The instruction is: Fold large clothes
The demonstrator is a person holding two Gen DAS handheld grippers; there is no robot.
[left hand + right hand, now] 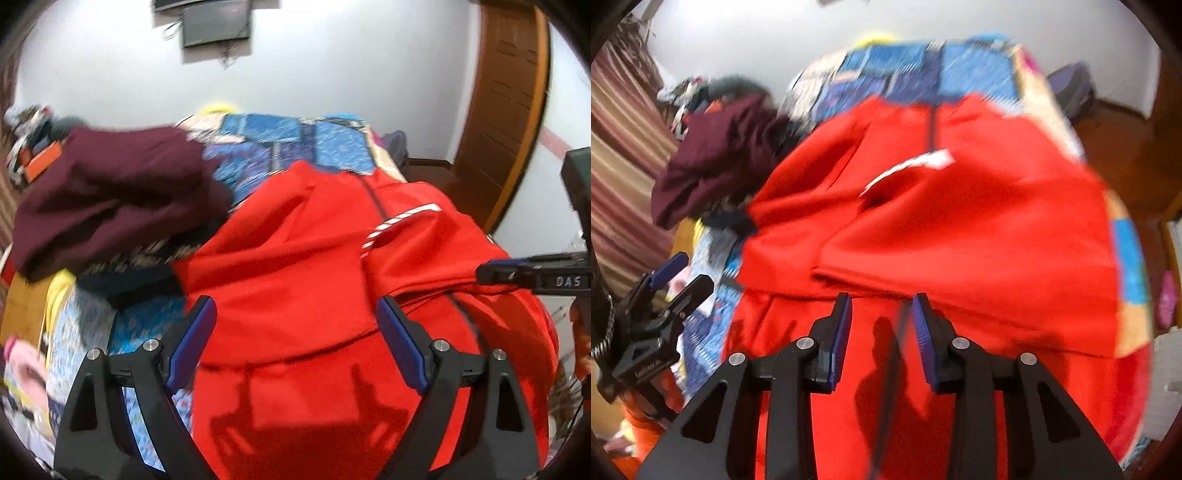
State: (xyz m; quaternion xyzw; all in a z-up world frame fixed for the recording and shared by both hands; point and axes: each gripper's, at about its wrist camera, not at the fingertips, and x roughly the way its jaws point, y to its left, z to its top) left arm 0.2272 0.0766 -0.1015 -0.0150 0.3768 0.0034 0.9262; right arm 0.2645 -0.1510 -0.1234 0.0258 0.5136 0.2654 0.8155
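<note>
Left gripper [295,317]: jaws wide apart, empty, above red jacket [314,258]. Right gripper [881,314]: jaws partly apart, over jacket's dark zipper [886,387], grip unclear. Lettering "DAS" on its side.

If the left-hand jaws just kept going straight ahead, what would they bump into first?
Most likely the red jacket: it fills the space between the open left gripper and everything ahead. The maroon garment lies off to the side, out of that line. Depth is hard to judge here.
</note>
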